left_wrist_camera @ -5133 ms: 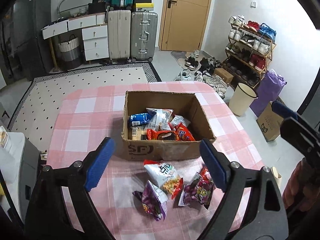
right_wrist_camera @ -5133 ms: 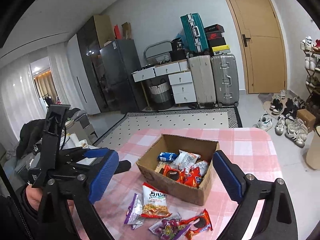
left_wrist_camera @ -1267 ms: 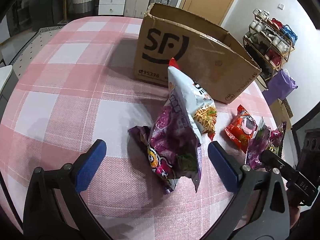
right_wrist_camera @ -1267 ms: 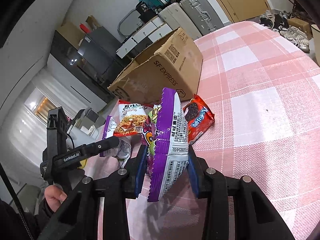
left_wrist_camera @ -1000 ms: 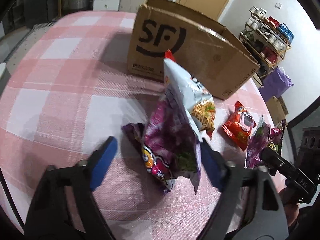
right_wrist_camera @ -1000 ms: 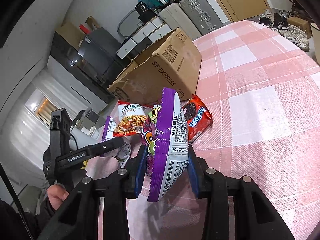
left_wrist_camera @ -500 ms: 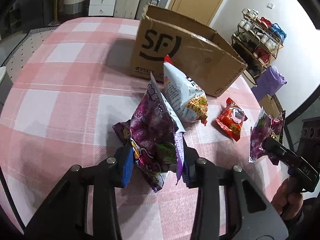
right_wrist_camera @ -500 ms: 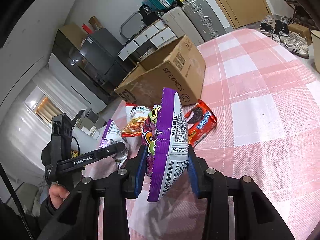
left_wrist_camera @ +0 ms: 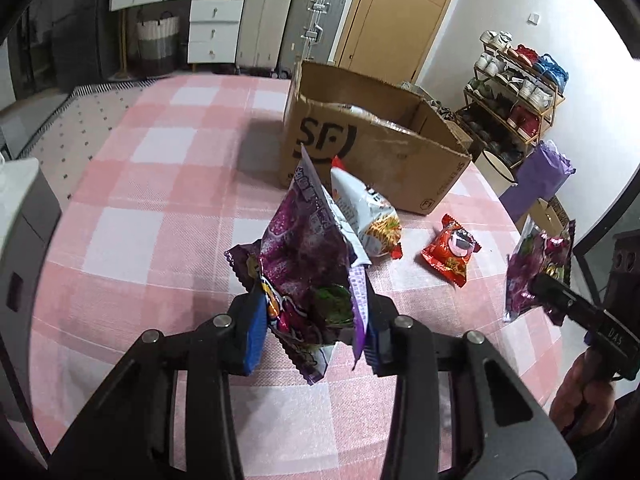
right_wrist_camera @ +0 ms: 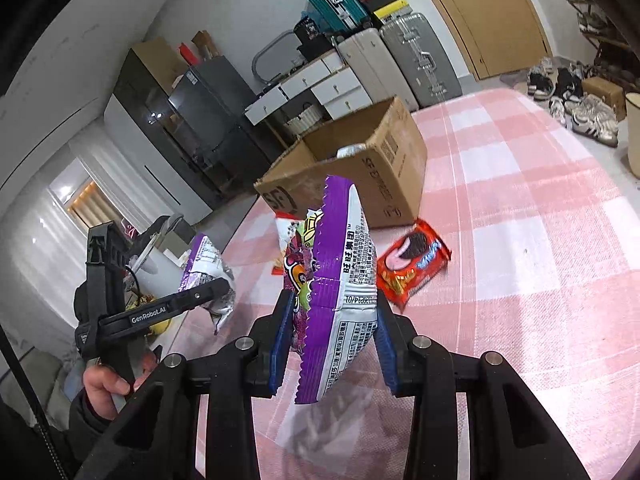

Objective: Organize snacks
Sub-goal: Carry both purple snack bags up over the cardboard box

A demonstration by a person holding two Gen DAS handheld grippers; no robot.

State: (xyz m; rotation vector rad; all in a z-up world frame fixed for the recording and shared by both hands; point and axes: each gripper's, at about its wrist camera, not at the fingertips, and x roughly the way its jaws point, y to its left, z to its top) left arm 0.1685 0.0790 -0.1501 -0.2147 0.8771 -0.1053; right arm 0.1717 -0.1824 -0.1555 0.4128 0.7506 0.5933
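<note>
My left gripper (left_wrist_camera: 314,330) is shut on a purple snack bag (left_wrist_camera: 308,256), held up above the pink checked tablecloth (left_wrist_camera: 160,240). My right gripper (right_wrist_camera: 332,344) is shut on a second purple snack bag (right_wrist_camera: 344,280), also lifted off the table; the left wrist view shows that same bag (left_wrist_camera: 536,264) at the right. A white chips bag (left_wrist_camera: 368,216) and a red cookie pack (left_wrist_camera: 452,254) lie on the cloth in front of the open cardboard box (left_wrist_camera: 372,148). The box (right_wrist_camera: 360,168) holds snacks, mostly hidden by its walls.
A hand (right_wrist_camera: 104,388) grips the left gripper's handle at the left of the right wrist view. Beyond the table stand suitcases (left_wrist_camera: 292,28), white drawers (left_wrist_camera: 212,28), a door (left_wrist_camera: 392,12) and a shoe rack (left_wrist_camera: 516,88). A white cabinet (left_wrist_camera: 20,232) sits beside the table's left edge.
My left gripper's jaws closed on the purple bag and lifted it off the cloth, leaving the chips bag behind. My right gripper rose a little, still holding its bag.
</note>
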